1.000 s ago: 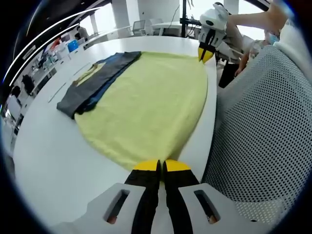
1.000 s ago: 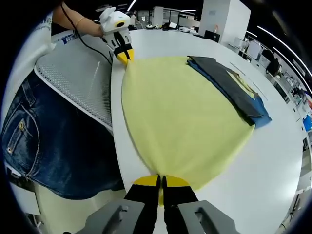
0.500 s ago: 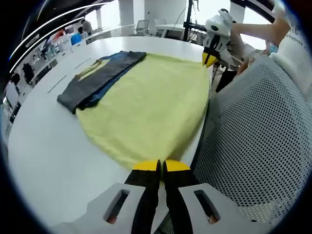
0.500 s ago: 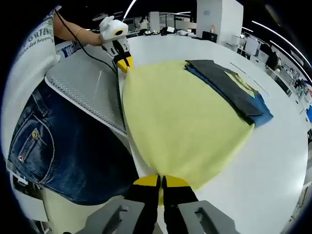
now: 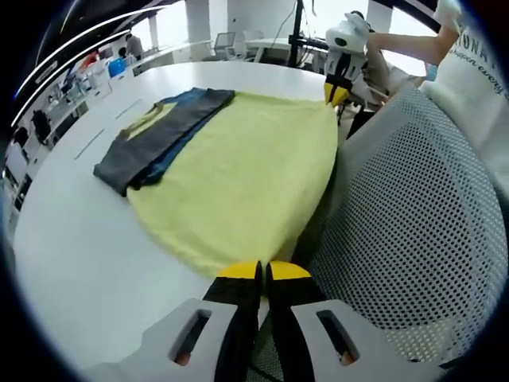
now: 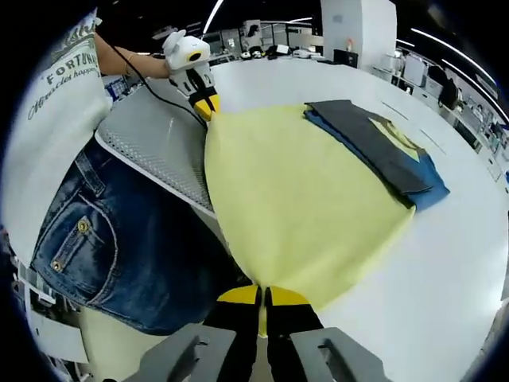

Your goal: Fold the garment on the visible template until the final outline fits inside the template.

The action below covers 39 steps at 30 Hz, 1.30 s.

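Both grippers pinch the yellow cloth at the table's edge.

The left gripper (image 5: 263,272) and right gripper (image 6: 263,295) are each clamped on a corner of the yellow cloth (image 5: 246,171), which is stretched over the white table (image 5: 71,239). Folded dark and blue clothes (image 5: 159,137) lie along the cloth's far side. A mesh chair (image 5: 413,215) stands just beside the table.

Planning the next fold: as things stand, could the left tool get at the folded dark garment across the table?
Probably not right now: the left tool is shut on the yellow garment near the table's edge, and the folded dark garment lies beyond that spread cloth.
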{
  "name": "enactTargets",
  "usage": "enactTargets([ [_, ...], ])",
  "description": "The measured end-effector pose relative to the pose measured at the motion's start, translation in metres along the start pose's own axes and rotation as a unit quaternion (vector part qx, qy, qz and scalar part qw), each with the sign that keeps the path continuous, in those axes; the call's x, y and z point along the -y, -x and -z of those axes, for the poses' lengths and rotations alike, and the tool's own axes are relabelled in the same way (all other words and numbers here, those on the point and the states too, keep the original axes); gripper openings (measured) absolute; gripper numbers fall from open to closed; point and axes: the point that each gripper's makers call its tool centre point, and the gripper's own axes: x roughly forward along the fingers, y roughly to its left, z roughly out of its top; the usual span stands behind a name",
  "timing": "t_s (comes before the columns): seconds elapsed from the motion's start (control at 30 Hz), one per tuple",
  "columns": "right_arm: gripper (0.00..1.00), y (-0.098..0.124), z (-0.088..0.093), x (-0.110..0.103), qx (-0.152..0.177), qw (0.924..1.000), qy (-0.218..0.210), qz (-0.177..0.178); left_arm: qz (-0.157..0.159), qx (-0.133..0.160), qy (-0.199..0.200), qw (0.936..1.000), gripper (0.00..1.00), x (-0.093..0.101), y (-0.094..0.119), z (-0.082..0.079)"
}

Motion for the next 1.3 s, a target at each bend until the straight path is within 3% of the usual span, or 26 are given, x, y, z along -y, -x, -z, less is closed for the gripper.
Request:
enactTargets([
  [0.23, 0.0, 0.008, -0.009, -0.004, -0.001, 0.9999, 0.013, -0.006, 0.009, 0.001, -0.003, 1.0, 0.0, 0.0, 0.011, -0.002],
  [0.73, 0.0, 0.038, -0.042, 0.026, 0.021, 0.9975, 0.049, 0.047, 0.002, 0.01, -0.015, 0.9998, 0.0, -0.023, 0.029, -0.031],
  [0.87, 0.0, 0.043, -0.047, 0.037, 0.022, 0.9963, 0.056, 0.061, -0.002, 0.021, -0.002, 0.9998, 0.0, -0.033, 0.033, -0.043],
  [1.0, 0.0, 0.047, -0.055, 0.047, 0.025, 0.9953, 0.061, 0.071, -0.023, 0.028, -0.02, 0.9991, 0.0, -0.048, 0.038, -0.056],
  [1.3, 0.0, 0.059, -0.07, 0.073, 0.032, 0.9909, 0.077, 0.106, -0.034, 0.043, -0.03, 0.998, 0.0, -0.072, 0.046, -0.083],
])
